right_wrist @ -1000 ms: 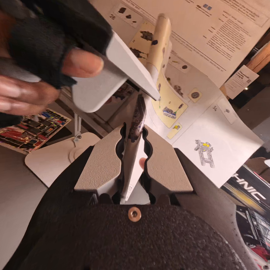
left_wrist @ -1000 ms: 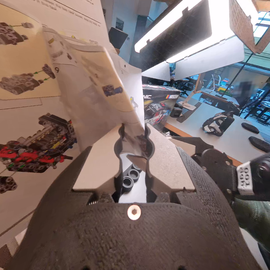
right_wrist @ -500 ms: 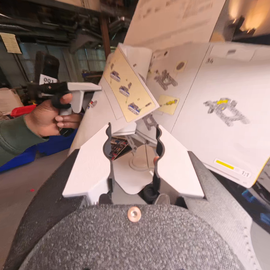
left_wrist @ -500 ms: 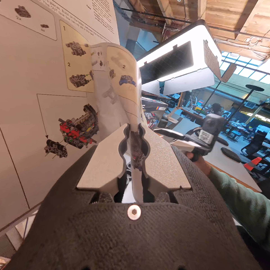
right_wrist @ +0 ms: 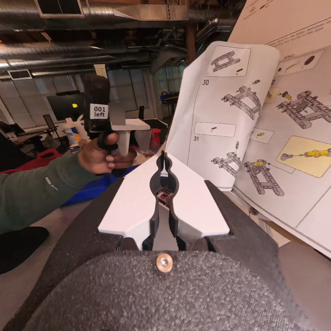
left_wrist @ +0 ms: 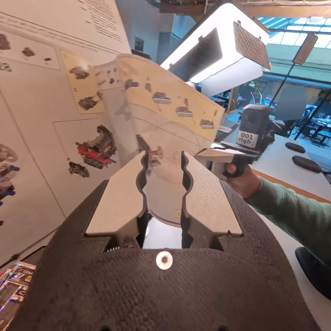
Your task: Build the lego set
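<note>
Plainly, the main risk lies with the curling page (left_wrist: 166, 111) of the instruction booklet (right_wrist: 286, 143), which stands propped open at the back of the counter (left_wrist: 279, 161): nothing pinches that page, so it may spring back over the spread or flop forward, and the step wanted would be lost. The left claw (left_wrist: 163, 155) is parted, its jaws spread with the loose page showing between them but, as far as I can tell, not clamped. The right claw (right_wrist: 163, 157) has its tips pressed together; only a thin pale sliver shows at the tips, and I cannot tell whether that is paper or light, so it looks empty. A re-grab made in haste could crease or tear the thin paper, or knock the booklet off its support. No lego pieces show clearly; a colourful sticker sheet (left_wrist: 12, 286) lies low on the left. The counter is pale grey with a wooden edge. Around it is a big workshop hall with a bright light panel (left_wrist: 206, 44) overhead, exposed ducts (right_wrist: 53, 53), and further tables behind.
</note>
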Action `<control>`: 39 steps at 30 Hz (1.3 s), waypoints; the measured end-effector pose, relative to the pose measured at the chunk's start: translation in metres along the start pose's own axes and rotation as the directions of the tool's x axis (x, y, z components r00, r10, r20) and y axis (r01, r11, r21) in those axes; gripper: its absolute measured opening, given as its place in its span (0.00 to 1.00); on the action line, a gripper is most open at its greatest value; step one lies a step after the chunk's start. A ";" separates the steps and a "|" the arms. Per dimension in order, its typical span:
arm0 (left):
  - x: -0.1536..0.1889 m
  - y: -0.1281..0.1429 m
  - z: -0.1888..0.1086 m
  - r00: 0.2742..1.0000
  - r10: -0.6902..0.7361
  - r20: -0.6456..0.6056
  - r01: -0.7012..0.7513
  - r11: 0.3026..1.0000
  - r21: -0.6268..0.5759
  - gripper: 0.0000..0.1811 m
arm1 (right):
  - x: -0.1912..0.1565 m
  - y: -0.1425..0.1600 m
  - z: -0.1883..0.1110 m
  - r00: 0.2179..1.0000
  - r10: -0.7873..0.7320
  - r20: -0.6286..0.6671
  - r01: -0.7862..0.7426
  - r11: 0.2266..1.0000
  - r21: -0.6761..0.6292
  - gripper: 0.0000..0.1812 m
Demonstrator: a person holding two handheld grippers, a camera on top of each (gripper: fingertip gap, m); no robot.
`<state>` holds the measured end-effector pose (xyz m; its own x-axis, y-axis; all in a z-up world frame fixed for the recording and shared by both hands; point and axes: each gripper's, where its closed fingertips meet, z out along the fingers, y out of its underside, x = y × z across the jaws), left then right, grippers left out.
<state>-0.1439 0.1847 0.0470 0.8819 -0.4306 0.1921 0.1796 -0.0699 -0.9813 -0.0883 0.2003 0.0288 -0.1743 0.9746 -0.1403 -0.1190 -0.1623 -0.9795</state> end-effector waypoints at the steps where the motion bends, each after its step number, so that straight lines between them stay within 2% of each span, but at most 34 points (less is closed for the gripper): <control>1: 0.010 0.001 -0.001 1.000 0.014 -0.016 -0.014 1.000 -0.011 0.20 | -0.003 0.000 0.003 1.000 -0.022 -0.001 0.022 1.000 -0.013 0.00; 4: 0.032 0.010 -0.004 0.995 0.098 -0.035 -0.099 0.993 -0.056 0.25 | -0.013 -0.006 0.009 0.998 -0.060 -0.002 0.060 0.998 -0.012 0.00; 8: 0.043 0.035 -0.009 0.945 0.326 0.017 -0.319 0.934 -0.158 0.33 | -0.022 -0.013 0.013 0.996 -0.092 -0.003 0.092 0.996 -0.020 0.00; 11: 0.047 0.046 -0.014 0.885 0.459 0.079 -0.437 0.877 -0.197 0.34 | -0.025 -0.016 0.016 0.992 -0.124 -0.023 0.123 0.992 -0.029 0.00; 14: 0.047 0.056 -0.018 0.840 0.527 0.127 -0.494 0.841 -0.221 0.30 | -0.023 -0.020 0.015 0.985 -0.160 -0.057 0.158 0.987 -0.035 0.00; 17: 0.048 0.065 -0.020 0.854 0.507 0.118 -0.475 0.852 -0.221 0.30 | -0.021 -0.022 0.011 0.982 -0.173 -0.076 0.170 0.984 -0.045 0.00; 20: 0.049 0.072 -0.024 0.877 0.469 0.108 -0.441 0.873 -0.210 0.29 | -0.009 -0.028 -0.003 0.967 -0.200 -0.154 0.192 0.979 -0.067 0.00; 23: 0.044 0.079 -0.030 0.885 0.451 0.117 -0.422 0.882 -0.212 0.29 | 0.020 -0.036 -0.032 0.914 -0.281 -0.291 0.245 0.957 -0.154 0.00; 28: 0.029 0.085 -0.040 0.899 0.411 0.151 -0.380 0.904 -0.198 0.28 | 0.079 -0.043 -0.088 0.801 -0.339 -0.493 0.176 0.921 -0.347 0.00; 31: 0.019 0.084 -0.045 0.900 0.393 0.187 -0.361 0.915 -0.183 0.27 | 0.104 -0.053 -0.113 0.737 -0.334 -0.587 0.112 0.918 -0.380 0.00; 35: 0.005 0.082 -0.051 0.897 0.381 0.225 -0.346 0.921 -0.179 0.28 | 0.092 -0.063 -0.107 0.765 -0.286 -0.577 0.077 0.930 -0.358 0.00; 39: -0.001 0.075 -0.058 0.905 0.351 0.241 -0.322 0.934 -0.153 0.28 | 0.058 -0.073 -0.074 0.839 -0.239 -0.489 0.084 0.945 -0.317 0.00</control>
<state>-0.1569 0.1275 -0.0277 0.9661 -0.1968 -0.1672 -0.1829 -0.0643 -0.9810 -0.0173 0.2796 0.0811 0.3603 0.9317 0.0460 0.1831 -0.0223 -0.9828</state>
